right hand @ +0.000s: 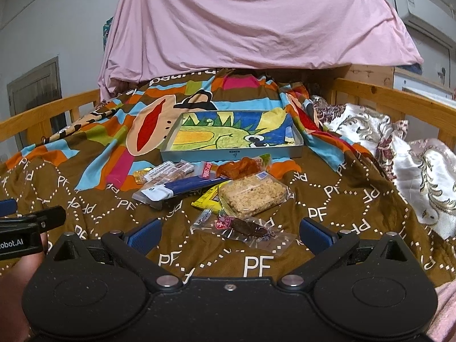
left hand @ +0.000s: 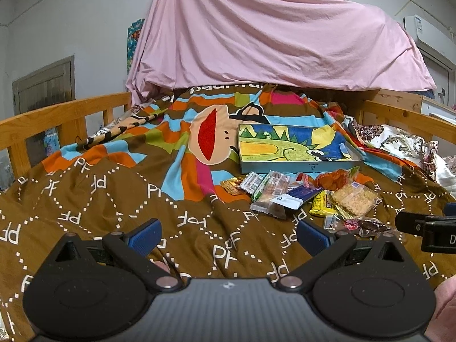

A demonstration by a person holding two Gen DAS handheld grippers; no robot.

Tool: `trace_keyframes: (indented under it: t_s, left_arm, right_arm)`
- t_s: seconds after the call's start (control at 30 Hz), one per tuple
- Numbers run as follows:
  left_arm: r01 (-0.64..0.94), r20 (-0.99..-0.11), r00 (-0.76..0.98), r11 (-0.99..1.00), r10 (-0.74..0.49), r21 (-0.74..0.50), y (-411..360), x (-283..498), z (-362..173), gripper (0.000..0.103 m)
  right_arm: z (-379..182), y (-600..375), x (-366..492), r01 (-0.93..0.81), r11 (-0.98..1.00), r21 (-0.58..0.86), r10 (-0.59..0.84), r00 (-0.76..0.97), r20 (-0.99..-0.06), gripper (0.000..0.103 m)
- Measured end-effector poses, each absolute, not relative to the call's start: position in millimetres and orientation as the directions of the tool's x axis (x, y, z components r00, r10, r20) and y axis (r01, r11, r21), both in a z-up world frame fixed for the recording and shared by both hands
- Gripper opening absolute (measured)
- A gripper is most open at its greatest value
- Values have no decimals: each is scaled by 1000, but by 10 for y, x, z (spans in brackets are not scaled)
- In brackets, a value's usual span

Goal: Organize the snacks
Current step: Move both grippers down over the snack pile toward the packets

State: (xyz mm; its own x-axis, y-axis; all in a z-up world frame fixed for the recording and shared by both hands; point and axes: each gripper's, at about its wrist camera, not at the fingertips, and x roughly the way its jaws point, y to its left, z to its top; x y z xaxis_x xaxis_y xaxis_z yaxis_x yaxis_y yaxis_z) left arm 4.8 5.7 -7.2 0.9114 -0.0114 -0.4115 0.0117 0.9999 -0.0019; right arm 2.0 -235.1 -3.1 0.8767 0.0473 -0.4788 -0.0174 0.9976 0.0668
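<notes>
Two grippers hover low over the brown blanket [right hand: 327,199], the left gripper [left hand: 228,235] and right gripper [right hand: 228,232] both spread wide, holding nothing. One tray [right hand: 233,151] lies at twelve o'clock; roughly ten snack packets [right hand: 250,196] are heaped just before it.

white walls [left hand: 71,14] | wooden bed rails [left hand: 57,114] | pink sheet [left hand: 270,37] | door [left hand: 45,85]

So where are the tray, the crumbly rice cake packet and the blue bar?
tray [right hand: 232,152]: right wrist view, front wall.
rice cake packet [right hand: 252,195]: right wrist view, middle of the cake.
blue bar [right hand: 193,185]: right wrist view, middle of the wrapper.
</notes>
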Motion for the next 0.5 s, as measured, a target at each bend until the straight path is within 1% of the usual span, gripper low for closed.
trace_keyframes:
  t_s: [0.1,0.23,0.43,0.5]
  left_arm:
    - [-8,-404,915,1000,-3,-26,64,78,-11,103]
    - [12,-398,917,999,-31,-51,82,173,74,103]
    - [98,-393,914,995,-101,-29,-5,516,147,103]
    - [131,-406,903,990,-140,-51,-29,666,164,103]
  right_arm:
    - [-23,-2400,75,-2,995,96,49,869,-492,103]
    - [-25,-2489,201,-12,987,158,94,847,-523,103]
    - [-10,-2667,524,-59,967,247,189,815,-547,103]
    - [-11,-2724,644,-88,961,261,222,808,-546,103]
